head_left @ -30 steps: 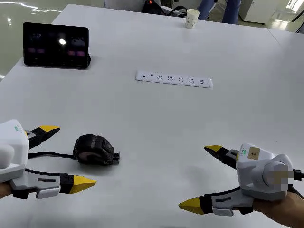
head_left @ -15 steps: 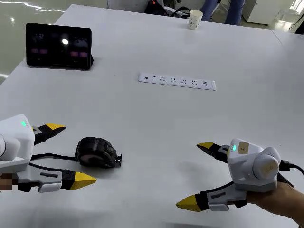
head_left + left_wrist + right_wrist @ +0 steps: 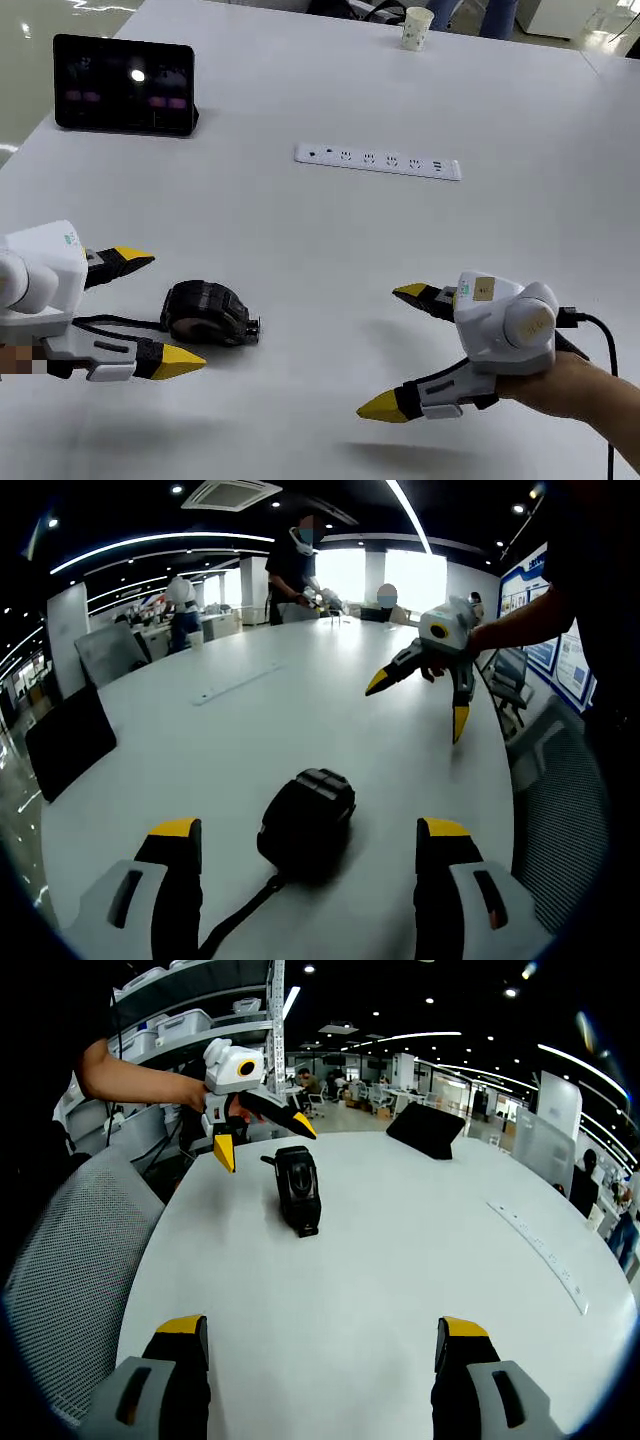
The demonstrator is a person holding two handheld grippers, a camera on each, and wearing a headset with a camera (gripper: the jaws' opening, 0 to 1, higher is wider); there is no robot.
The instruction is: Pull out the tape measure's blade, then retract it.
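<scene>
While my left gripper (image 3: 173,309) sits at the near left of the table (image 3: 300,230) with its jaws wide apart on either side of the tape (image 3: 207,313), nothing is held yet, and that is where trouble could start. The tape lies on its side between those yellow tips, touching neither as far as I can tell. Its black strap (image 3: 105,322) trails left between my jaws. If I close on the strap along with the case, the grip will be uneven and the case may twist out when the blade is pulled. The case is rounded, so a pinch off its middle could squirt it away across the smooth top. The small tab at its right end, which I take for the hook (image 3: 256,325), is thin and lies low against the table. My right gripper (image 3: 380,350) is well apart at the near right, its jaws also open and empty, and coming in for that tab it could scrape the surface or miss it. With the blade out, letting go too soon would let it whip back or drag the case from my left jaws.
</scene>
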